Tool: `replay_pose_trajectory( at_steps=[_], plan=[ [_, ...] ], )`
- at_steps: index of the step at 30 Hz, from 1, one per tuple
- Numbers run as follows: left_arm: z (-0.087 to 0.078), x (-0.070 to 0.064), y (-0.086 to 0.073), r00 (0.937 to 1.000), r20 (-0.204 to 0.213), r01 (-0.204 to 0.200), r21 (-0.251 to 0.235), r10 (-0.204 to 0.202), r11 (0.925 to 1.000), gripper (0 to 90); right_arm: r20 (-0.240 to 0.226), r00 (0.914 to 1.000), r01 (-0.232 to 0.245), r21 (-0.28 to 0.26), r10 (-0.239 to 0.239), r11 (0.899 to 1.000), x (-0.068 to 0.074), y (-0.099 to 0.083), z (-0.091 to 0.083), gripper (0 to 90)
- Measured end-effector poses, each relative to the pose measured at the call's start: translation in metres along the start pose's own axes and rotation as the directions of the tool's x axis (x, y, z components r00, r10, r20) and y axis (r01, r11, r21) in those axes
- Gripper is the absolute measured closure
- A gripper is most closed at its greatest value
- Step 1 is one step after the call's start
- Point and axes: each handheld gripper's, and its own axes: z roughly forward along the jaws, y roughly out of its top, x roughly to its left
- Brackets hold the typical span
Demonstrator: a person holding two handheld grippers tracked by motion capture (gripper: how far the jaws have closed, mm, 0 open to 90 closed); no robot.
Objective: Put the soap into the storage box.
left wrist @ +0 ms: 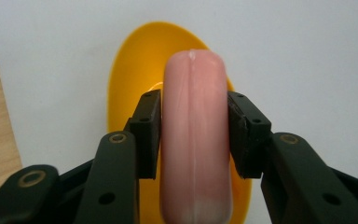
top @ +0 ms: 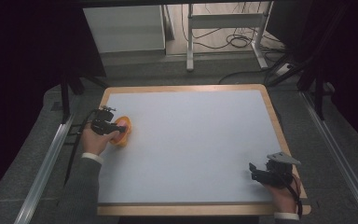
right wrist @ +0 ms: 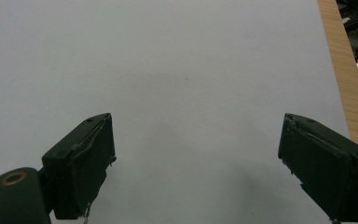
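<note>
Left claw [left wrist: 193, 140]: pinching pink sausage [left wrist: 195, 140] above orange dish [left wrist: 135, 70], near bench's [top: 191, 140] left edge
Right claw [right wrist: 196, 158]: spread wide, near bench's right front corner

The table [top: 261, 93] has a light wooden border framing a pale blue-grey work surface. A yellow-orange dish [top: 123, 133] lies directly on this surface near the left edge. The table stands on grey carpeted floor [top: 335, 186].
</note>
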Motion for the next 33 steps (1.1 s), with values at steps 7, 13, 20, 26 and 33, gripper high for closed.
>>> replay_pose_trajectory(
  at_steps=[7, 13, 20, 26, 33],
  plan=[
    [-0.012, -0.004, -0.001, 0.9991, -0.037, -0.022, -0.051, 0.020, 0.9985, 28.8, 0.002, 1.0000, 0.002, -0.002, -0.002, 1.000, 0.000, 0.000, -0.001, 10.4],
    [-0.039, -0.016, -0.009, 0.9986, -0.002, -0.052, -0.162, 0.053, 0.9853, 23.2, 0.001, 1.0000, 0.002, 0.003, -0.002, 1.000, 0.000, 0.000, 0.001, 10.4],
    [-0.055, -0.038, -0.023, 0.9917, 0.032, -0.116, -0.193, 0.124, 0.9744, 22.6, 0.000, 1.0000, 0.004, 0.003, -0.004, 1.000, 0.001, 0.000, 0.001, 10.4],
    [-0.057, -0.059, -0.043, 0.9837, 0.079, -0.143, -0.201, 0.162, 0.9691, 22.5, 0.002, 1.0000, 0.004, 0.001, -0.004, 1.000, 0.001, 0.000, 0.000, 10.4],
    [-0.041, -0.076, -0.066, 0.9751, 0.130, -0.148, -0.227, 0.180, 0.9626, 23.5, -0.002, 1.0000, 0.006, -0.006, -0.006, 1.000, 0.002, 0.001, -0.002, 10.4]
  ],
)
